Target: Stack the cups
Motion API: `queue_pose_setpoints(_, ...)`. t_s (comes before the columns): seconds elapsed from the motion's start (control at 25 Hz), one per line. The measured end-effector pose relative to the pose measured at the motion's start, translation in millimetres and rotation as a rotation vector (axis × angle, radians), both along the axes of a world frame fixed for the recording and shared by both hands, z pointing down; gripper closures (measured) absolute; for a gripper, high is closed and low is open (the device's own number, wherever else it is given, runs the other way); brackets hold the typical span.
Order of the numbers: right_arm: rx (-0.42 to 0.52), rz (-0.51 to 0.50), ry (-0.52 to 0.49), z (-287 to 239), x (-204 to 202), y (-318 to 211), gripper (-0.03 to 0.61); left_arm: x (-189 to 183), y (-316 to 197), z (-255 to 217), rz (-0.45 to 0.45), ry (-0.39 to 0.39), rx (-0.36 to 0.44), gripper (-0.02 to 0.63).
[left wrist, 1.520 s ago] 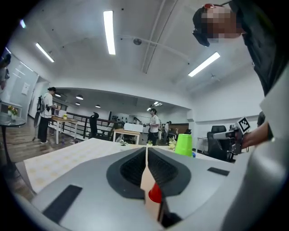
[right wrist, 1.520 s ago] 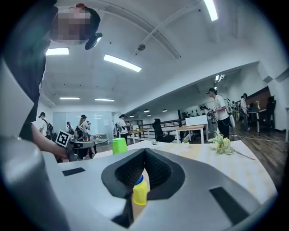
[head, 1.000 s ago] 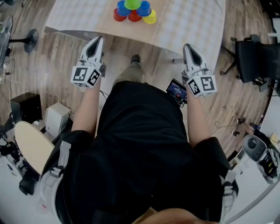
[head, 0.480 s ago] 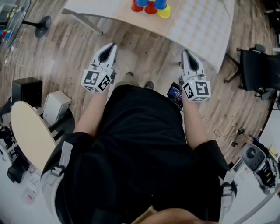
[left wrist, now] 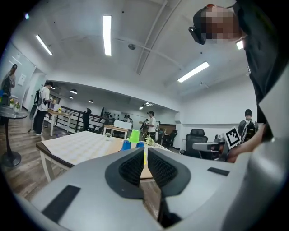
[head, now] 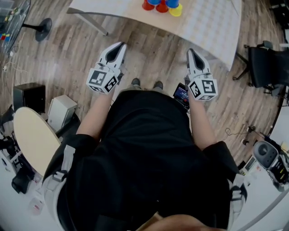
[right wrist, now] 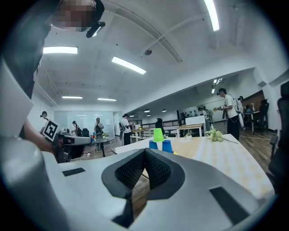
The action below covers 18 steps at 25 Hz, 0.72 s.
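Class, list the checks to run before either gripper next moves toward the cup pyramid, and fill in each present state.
1. Jaws open for grasping: not ok; left gripper and right gripper are shut, empty.
2. Grippers near cups: not ok; both over wooden floor, short of pale table.
3. Pyramid standing: ok; green plastic cup tops blue plastic cups.
4. Cup count: cannot tell; head view crops pyramid.

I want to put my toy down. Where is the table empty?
The table is bare to the right of the cups, out to its corner, and bare to their left too. It is crowded only at the cup cluster itself.
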State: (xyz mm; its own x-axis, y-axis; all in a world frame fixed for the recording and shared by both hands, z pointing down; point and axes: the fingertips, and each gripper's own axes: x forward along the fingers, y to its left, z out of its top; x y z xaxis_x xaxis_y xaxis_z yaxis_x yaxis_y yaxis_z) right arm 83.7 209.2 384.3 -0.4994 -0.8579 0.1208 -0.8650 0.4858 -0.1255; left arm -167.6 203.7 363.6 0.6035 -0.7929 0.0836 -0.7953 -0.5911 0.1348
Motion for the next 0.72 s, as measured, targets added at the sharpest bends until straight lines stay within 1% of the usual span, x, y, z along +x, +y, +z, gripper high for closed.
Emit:
queue_pose_setpoints(0.12, 0.007, -0.006, -0.011, -4, -2, 0, 0.569, -5, -1, 2, 0.010, 0.018, -0.013, 0.600)
queue_pose_setpoints(0.24, 0.018, -0.007, 0.003, -5, 2, 2, 0.569, -7, -3, -2, 0.018, 0.023, -0.005, 0.600)
queue_pose_setpoints(0.48, 0.016, 0.028, 0.027, -5, 13, 8, 0.569, -7, -7, -4, 0.025, 0.037, -0.011, 0.600)
queue_pose_setpoints(0.72, 0.028, 0.052, 0.037, -6, 21, 8, 0.569, -9, -10, -3, -0.007, 0.030, -0.002, 0.600)
